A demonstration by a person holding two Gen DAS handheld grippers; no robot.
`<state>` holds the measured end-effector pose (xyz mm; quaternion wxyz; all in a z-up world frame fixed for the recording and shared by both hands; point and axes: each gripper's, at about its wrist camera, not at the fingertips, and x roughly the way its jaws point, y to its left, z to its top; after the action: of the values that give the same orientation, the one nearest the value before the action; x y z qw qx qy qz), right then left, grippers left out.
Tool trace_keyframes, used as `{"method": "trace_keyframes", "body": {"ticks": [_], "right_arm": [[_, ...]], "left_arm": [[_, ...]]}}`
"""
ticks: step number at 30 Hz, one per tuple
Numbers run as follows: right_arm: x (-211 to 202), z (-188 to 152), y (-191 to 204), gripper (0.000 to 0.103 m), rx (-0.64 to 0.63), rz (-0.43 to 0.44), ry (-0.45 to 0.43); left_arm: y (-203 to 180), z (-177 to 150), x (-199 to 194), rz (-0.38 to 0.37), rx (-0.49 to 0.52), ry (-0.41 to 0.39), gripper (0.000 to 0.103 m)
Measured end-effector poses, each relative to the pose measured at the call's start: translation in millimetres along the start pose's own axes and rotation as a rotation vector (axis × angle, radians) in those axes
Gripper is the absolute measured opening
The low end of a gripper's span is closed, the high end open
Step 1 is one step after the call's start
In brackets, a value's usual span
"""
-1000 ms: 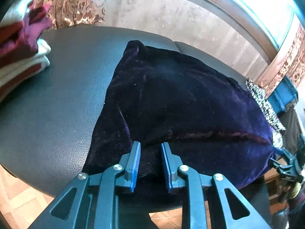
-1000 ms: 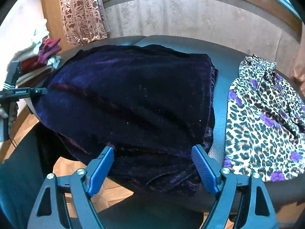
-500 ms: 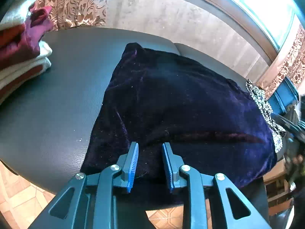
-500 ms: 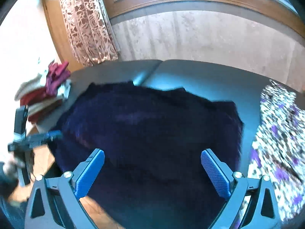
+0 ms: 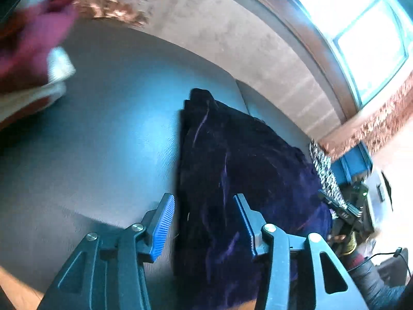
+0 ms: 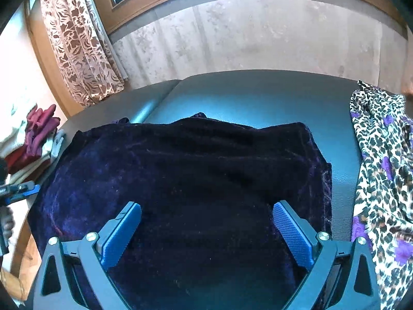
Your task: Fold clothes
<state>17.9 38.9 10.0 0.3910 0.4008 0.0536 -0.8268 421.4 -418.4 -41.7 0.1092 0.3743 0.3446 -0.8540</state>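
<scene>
Left claw [image 5: 204,228] was opening astride the near left edge of the dark velvet garment [image 6: 191,180], which lay across the tabletop [image 5: 103,134], right claw [image 6: 206,235] wide apart over its near middle, gripping nothing.

The dark purple garment [image 6: 196,180] is seen as plush velvet with a soft, faintly sheened pile. The table top [image 6: 258,98] is covered in grained, leather-like dark material with a dull gloss. The gripper pads [image 6: 293,235] are made of blue textured plastic. Thin printed cloth is seen in the leopard-print garment [image 6: 382,170].
</scene>
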Motion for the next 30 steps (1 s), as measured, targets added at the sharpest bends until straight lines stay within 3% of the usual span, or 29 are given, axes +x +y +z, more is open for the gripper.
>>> {"method": "trace_keyframes", "body": {"ticks": [3, 7, 14, 15, 16, 17, 22, 25, 30], "right_arm": [[-2, -1, -1, 0.103, 0.009, 0.012, -0.015], [-5, -2, -3, 0.103, 0.022, 0.028, -0.032], [-7, -3, -11, 0.103, 0.063, 0.087, -0.065], [-7, -3, -12, 0.103, 0.067, 0.093, -0.067], [-8, -3, -13, 0.103, 0.069, 0.097, -0.068], [-8, -3, -13, 0.103, 0.071, 0.101, -0.070], [-7, -1, -12, 0.103, 0.074, 0.109, -0.058], [-8, 5, -9, 0.103, 0.057, 0.130, -0.005], [-28, 9, 10, 0.103, -0.130, 0.181, 0.100]], "left_arm": [[4, 18, 25, 0.006, 0.022, 0.051, 0.048], [6, 29, 39, -0.084, 0.032, 0.082, 0.048], [-23, 34, 61, -0.116, 0.107, 0.172, 0.043], [-23, 35, 63, -0.121, 0.096, 0.182, 0.021], [-20, 37, 64, -0.128, 0.062, 0.190, 0.015], [-15, 39, 66, -0.135, 0.025, 0.196, 0.015], [-4, 48, 59, -0.084, -0.046, 0.149, 0.013], [-6, 54, 49, -0.053, -0.057, 0.126, 0.012], [-10, 69, 20, 0.012, -0.046, 0.079, 0.012]]}}
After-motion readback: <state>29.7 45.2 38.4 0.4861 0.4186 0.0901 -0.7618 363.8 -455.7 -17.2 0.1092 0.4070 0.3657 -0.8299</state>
